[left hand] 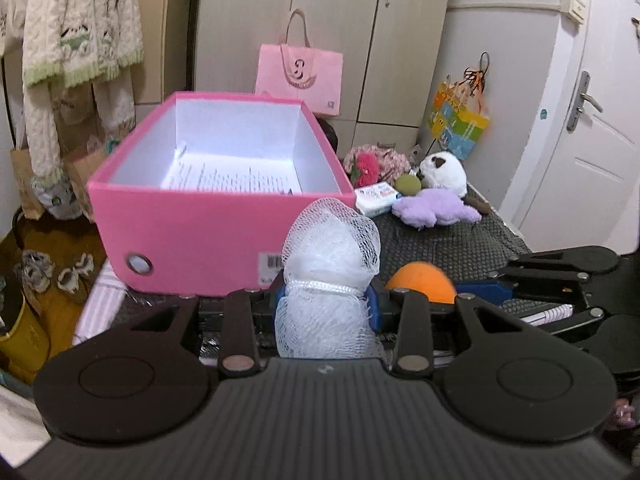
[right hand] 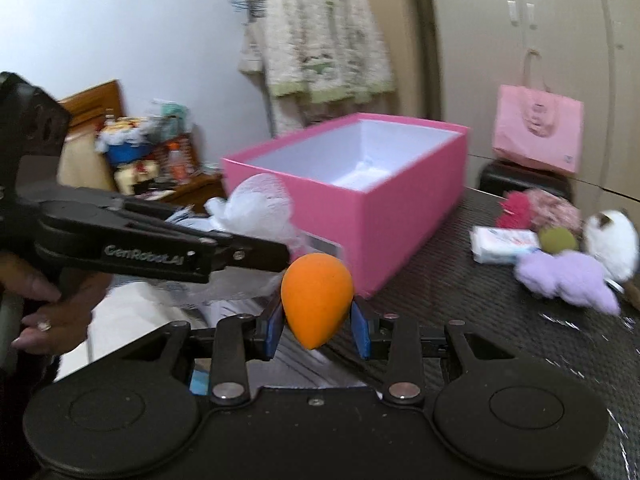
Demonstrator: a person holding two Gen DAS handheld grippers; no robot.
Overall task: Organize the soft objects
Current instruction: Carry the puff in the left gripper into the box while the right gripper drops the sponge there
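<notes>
White netting, a bunched mesh puff, sits pinched in our left tool; our right tool is clamped narrowly on an orange egg-shaped foam sponge. Both hang just short of the open pink cardboard box on the bench. We judge the tools could collide, or the sponge squirt free and miss.

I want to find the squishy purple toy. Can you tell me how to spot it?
Find the big pink box on the dark table. To its right lies a small pile of soft things, and the purple plush lies at its front, below the white plush. It is the only lilac, fuzzy one.
</notes>
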